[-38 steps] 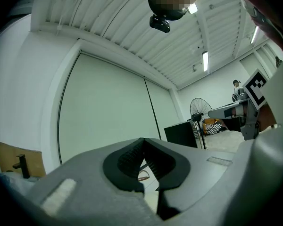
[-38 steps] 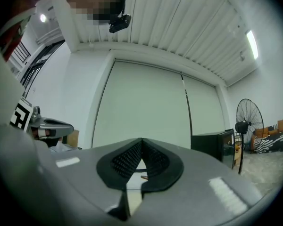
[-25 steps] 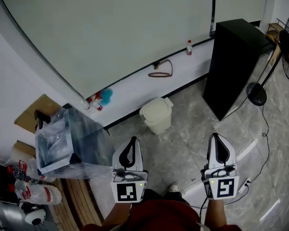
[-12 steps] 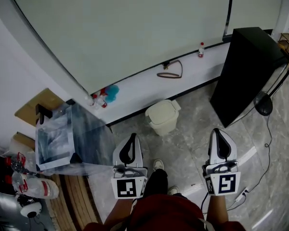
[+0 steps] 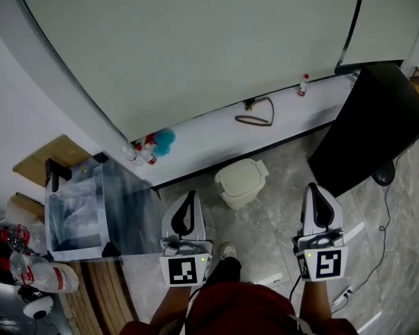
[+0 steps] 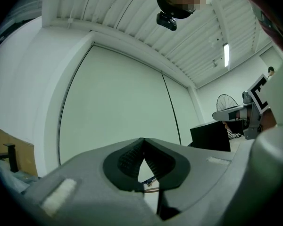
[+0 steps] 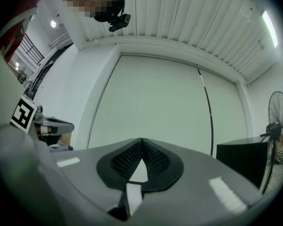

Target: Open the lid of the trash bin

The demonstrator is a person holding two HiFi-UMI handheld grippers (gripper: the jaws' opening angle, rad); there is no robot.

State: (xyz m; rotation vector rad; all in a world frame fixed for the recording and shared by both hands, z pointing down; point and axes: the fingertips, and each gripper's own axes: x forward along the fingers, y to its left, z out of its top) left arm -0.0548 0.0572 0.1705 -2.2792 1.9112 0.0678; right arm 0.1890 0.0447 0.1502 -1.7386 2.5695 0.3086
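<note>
The trash bin (image 5: 241,182), a small cream one with its lid down, stands on the grey marbled floor (image 5: 279,218) against the foot of a long white ledge (image 5: 216,135), ahead of the person and between the lines of the two grippers. The left gripper (image 5: 190,195) (image 6: 143,140) and the right gripper (image 5: 316,188) (image 7: 141,140) are held level at waist height, well short of the bin; each has its jaws pressed together with nothing between them. Only a stretch of floor lies between them and the bin. Just left of the left gripper is a clear plastic box (image 5: 91,211) on a stand, and to the bin's right a tall black cabinet (image 5: 366,124) stands by the ledge. On the ledge lie a looped strap (image 5: 257,114), a small bottle (image 5: 304,84) and a blue fluffy thing (image 5: 164,139) beside more small bottles. A thin cable (image 5: 384,208) trails over the floor on the right, and a shoe (image 5: 228,250) shows below the bin.
</note>
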